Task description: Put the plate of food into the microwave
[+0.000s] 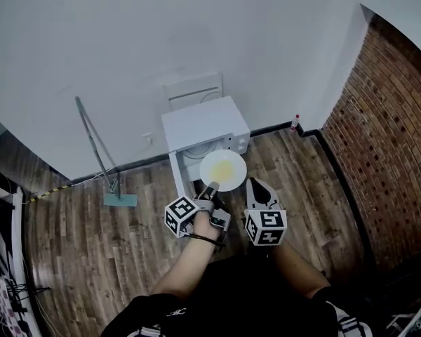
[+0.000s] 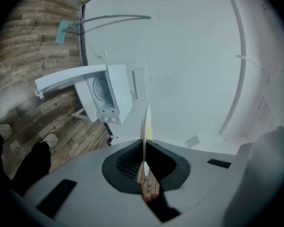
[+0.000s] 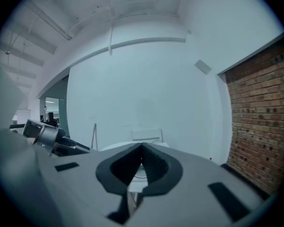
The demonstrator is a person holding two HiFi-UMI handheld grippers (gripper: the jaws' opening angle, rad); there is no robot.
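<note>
Between the jaws of the left tool (image 2: 144,163), nearly closed, the rim of a white plate (image 1: 236,182) is pinched, edge-on in the left gripper view. Yellow food (image 1: 224,168) lies on the plate. At the plate's 12 o'clock stands the microwave (image 1: 205,126), its door (image 2: 68,79) open. The right tool (image 1: 254,187), at the plate's 4 o'clock, has its jaws together on nothing.
</note>
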